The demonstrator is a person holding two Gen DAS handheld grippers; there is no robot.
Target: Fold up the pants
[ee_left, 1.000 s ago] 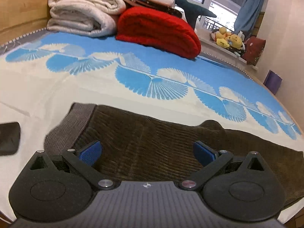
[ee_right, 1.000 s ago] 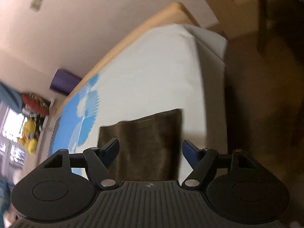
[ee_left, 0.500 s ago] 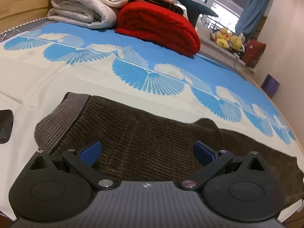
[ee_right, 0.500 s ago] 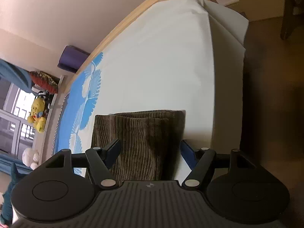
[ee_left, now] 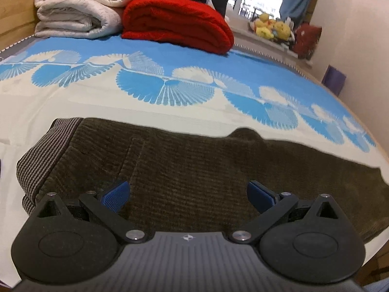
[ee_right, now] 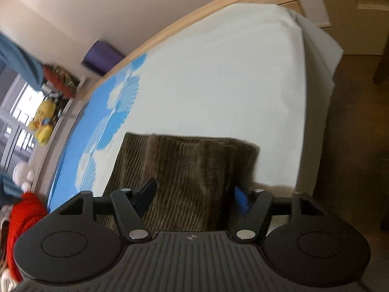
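Observation:
Dark brown corduroy pants (ee_left: 194, 165) lie flat along the near edge of the bed, folded lengthwise, ribbed grey waistband (ee_left: 43, 155) at the left. My left gripper (ee_left: 188, 193) is open just above the hip area, jaws spread wide over the cloth. In the right wrist view the leg cuffs (ee_right: 192, 160) lie near the bed's edge. My right gripper (ee_right: 194, 194) is open, its fingers straddling the cuff end, with the right finger (ee_right: 240, 200) partly hidden behind the cloth.
Folded white quilts (ee_left: 77, 7) and a red blanket (ee_left: 177, 22) are stacked at the bed's far side. Plush toys (ee_left: 272, 28) sit on the windowsill. A purple box (ee_left: 333, 79) stands by the wall. The bed's edge (ee_right: 313, 121) drops to a wooden floor at the right.
My left gripper moved forward over the pants' hip area. My right gripper lowered onto the cuff end and its jaws narrowed slightly around the cloth.

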